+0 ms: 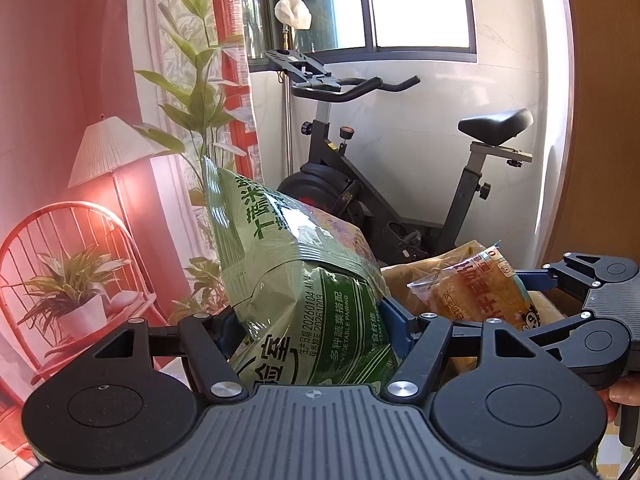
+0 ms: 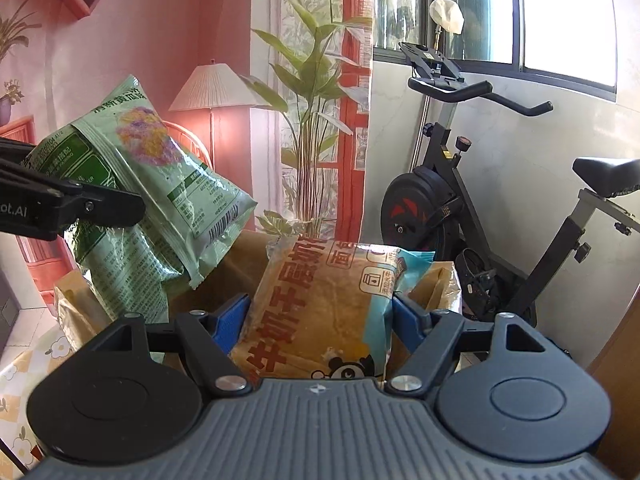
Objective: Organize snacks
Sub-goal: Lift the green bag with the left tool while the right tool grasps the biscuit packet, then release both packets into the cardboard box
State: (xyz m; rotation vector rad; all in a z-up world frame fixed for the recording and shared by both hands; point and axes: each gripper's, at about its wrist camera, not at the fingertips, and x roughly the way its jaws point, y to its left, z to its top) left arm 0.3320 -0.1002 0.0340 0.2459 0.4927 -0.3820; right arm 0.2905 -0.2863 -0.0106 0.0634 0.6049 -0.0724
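Left gripper [image 1: 316, 320]: jaws pinching a crinkled green plastic snack bag [image 1: 304, 276], held upright at 12 o'clock. Right gripper [image 2: 320, 316]: jaws pinching a clear-wrapped golden bread packet [image 2: 320, 304] (panda print), above a brown cardboard box [image 2: 240, 256]. Black exercise bike [image 2: 472, 200] at 2 o'clock.
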